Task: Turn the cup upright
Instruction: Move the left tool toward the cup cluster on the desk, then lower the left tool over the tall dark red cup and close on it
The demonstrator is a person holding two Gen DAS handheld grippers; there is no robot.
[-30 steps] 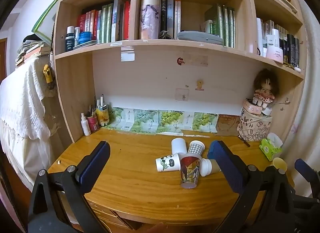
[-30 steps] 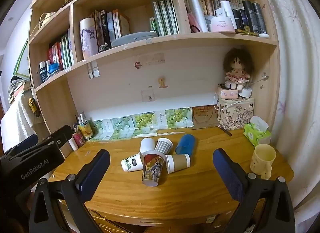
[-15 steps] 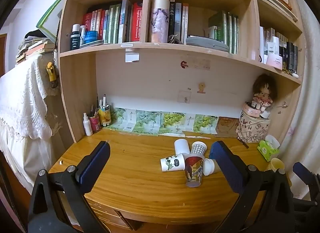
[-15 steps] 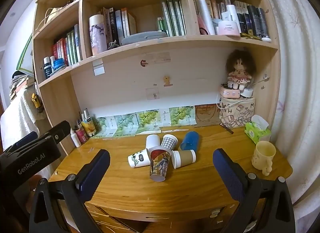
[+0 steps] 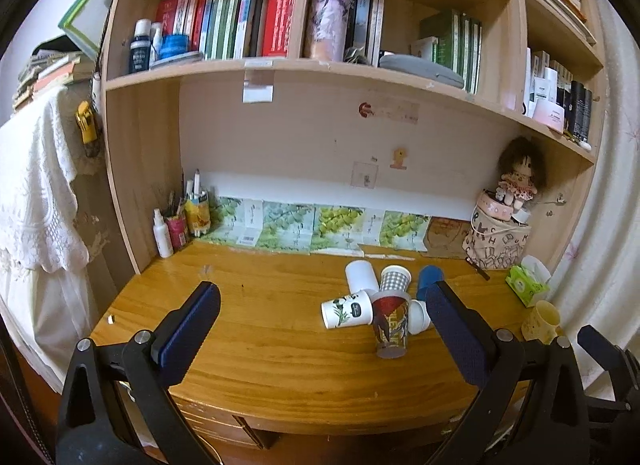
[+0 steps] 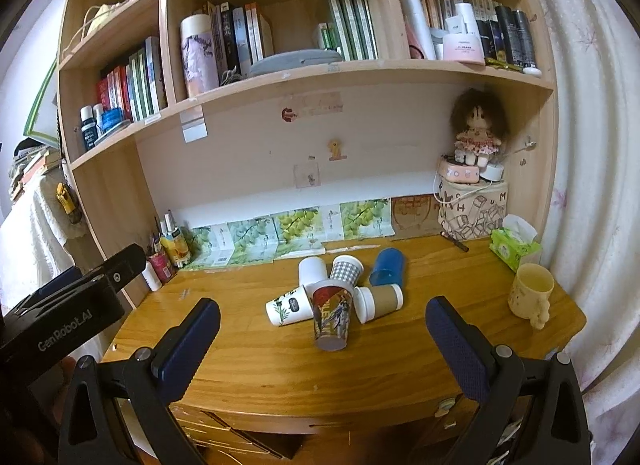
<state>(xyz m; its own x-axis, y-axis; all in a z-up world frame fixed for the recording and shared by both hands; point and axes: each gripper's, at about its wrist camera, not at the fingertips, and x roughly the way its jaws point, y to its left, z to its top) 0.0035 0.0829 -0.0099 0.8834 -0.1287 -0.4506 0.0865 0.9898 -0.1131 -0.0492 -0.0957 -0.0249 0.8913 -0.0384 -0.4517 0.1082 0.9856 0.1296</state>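
Observation:
Several paper cups lie tipped over in a cluster on the wooden desk (image 6: 260, 369). They are a colourful printed cup (image 6: 332, 317) (image 5: 391, 325) nearest me, a white leaf-print cup (image 6: 289, 306) (image 5: 347, 309), a plain white cup (image 6: 313, 271), a checked cup (image 6: 346, 270), a brown-sleeved cup (image 6: 379, 302) and a blue cup (image 6: 387, 266). My left gripper (image 5: 320, 335) is open and empty, in front of the desk, left of the cups. My right gripper (image 6: 322, 339) is open and empty, facing the cluster from the front edge.
A yellow mug (image 6: 530, 295) stands upright at the desk's right end, with a green tissue pack (image 6: 514, 247) behind it. A patterned box with a doll (image 6: 474, 209) sits at the back right. Bottles and pen pots (image 5: 180, 223) stand at the back left. Bookshelves hang above.
Both grippers have pulled back and risen slightly, so the desk and cups look smaller and lower. The cups have not moved. Both jaws stay open.

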